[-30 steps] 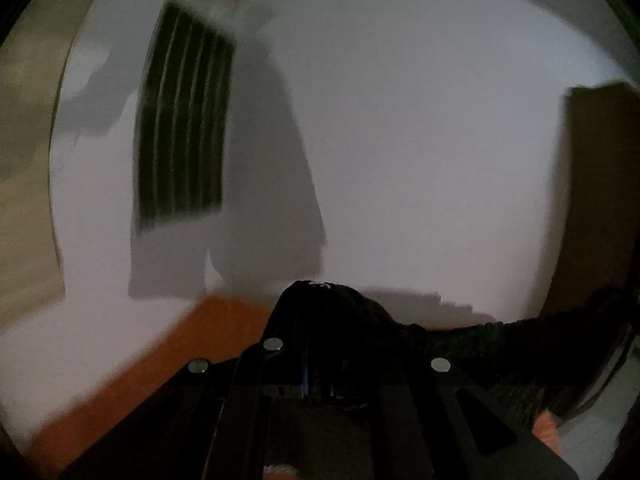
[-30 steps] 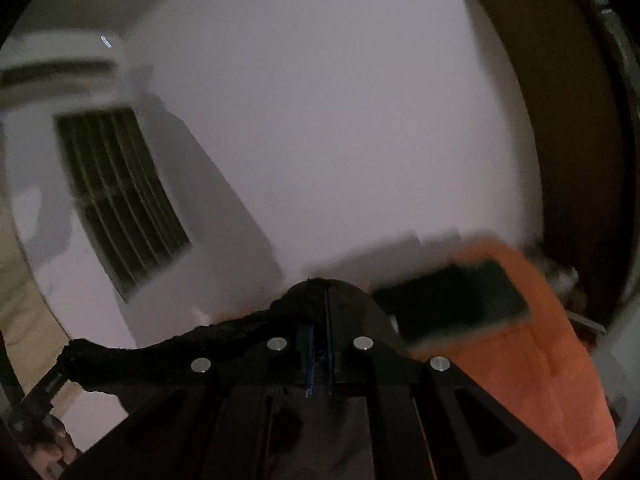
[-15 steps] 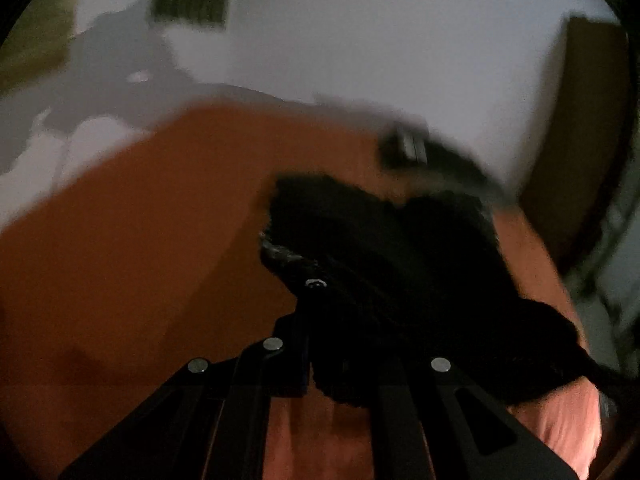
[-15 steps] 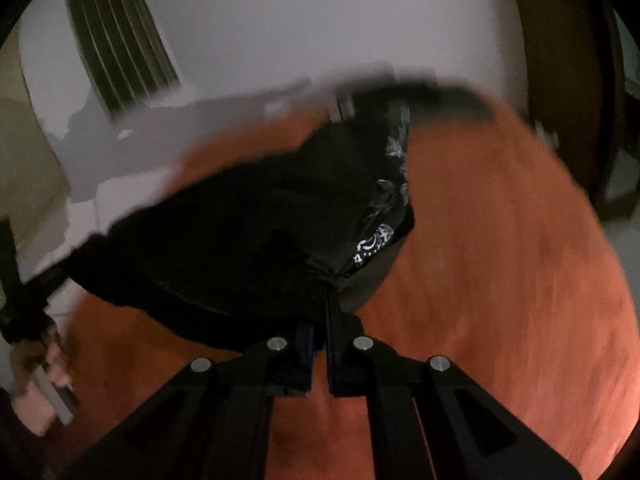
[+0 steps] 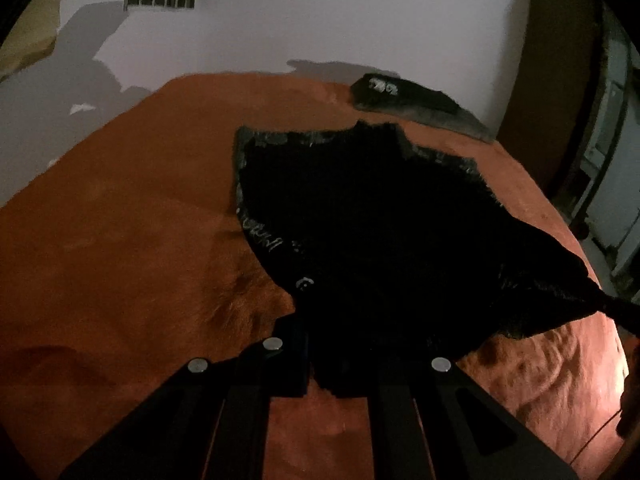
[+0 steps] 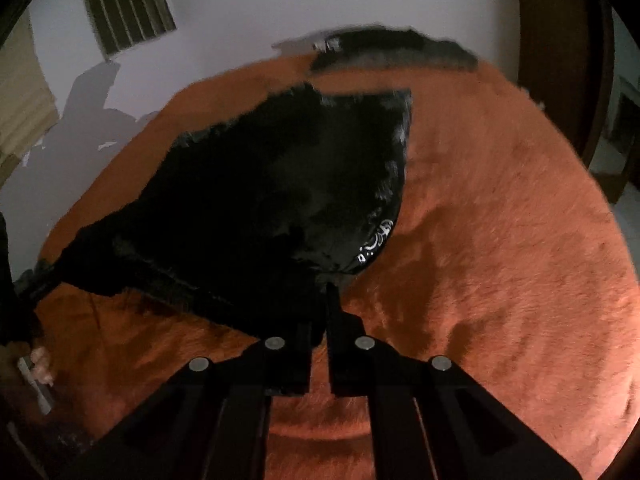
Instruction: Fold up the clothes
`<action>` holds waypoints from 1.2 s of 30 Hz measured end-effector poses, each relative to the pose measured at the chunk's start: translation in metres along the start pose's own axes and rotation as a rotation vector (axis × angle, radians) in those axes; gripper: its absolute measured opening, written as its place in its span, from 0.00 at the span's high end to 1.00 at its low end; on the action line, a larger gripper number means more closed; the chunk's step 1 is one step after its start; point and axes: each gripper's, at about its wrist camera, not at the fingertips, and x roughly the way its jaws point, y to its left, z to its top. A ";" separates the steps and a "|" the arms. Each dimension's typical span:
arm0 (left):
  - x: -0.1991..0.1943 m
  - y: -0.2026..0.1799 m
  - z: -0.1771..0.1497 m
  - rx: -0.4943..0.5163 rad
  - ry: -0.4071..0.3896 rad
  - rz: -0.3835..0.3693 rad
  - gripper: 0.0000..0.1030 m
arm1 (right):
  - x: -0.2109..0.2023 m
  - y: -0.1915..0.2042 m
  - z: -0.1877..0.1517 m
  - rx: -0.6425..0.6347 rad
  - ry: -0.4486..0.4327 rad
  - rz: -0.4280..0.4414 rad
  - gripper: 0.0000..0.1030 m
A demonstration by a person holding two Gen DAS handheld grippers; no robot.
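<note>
Jaws of the left gripper (image 5: 320, 344) are closed on one near corner of a black garment with small white printed markings (image 5: 360, 216); jaws of the right gripper (image 6: 320, 300) are pinched on the opposite near corner of the same garment (image 6: 280, 184). Between the two grips the near hem runs in a line, while the far portion of the garment lies spread flat on an orange-brown plush bedspread (image 5: 120, 220) covering the bed. At the far edge of the bed, against the white wall (image 5: 320, 12), lies a second dark folded garment with white print (image 5: 404, 98), apart from the held one. A slatted vent (image 6: 128, 4) is set high in the wall; a brown wooden wardrobe (image 5: 556, 52) stands to the right of the bed. Shadows of the person fall on the wall at left. Both grippers point obliquely downward toward the bedspread. In the right wrist view the person's left hand (image 6: 40, 364) appears at the lower left edge, fingers wrapped round the handle.
</note>
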 end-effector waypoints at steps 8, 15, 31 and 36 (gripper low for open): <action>0.037 0.023 -0.034 0.001 0.217 -0.052 0.88 | 0.021 -0.018 -0.035 0.084 0.205 0.061 0.94; 0.048 0.032 -0.040 0.038 0.353 -0.082 0.68 | 0.031 -0.030 -0.034 0.114 0.307 0.119 0.54; 0.040 0.091 0.006 -0.151 0.446 -0.263 0.42 | 0.032 -0.077 -0.006 0.345 0.339 0.300 0.40; 0.068 0.096 -0.012 -0.388 0.578 -0.449 0.43 | 0.043 -0.066 -0.001 0.331 0.376 0.334 0.40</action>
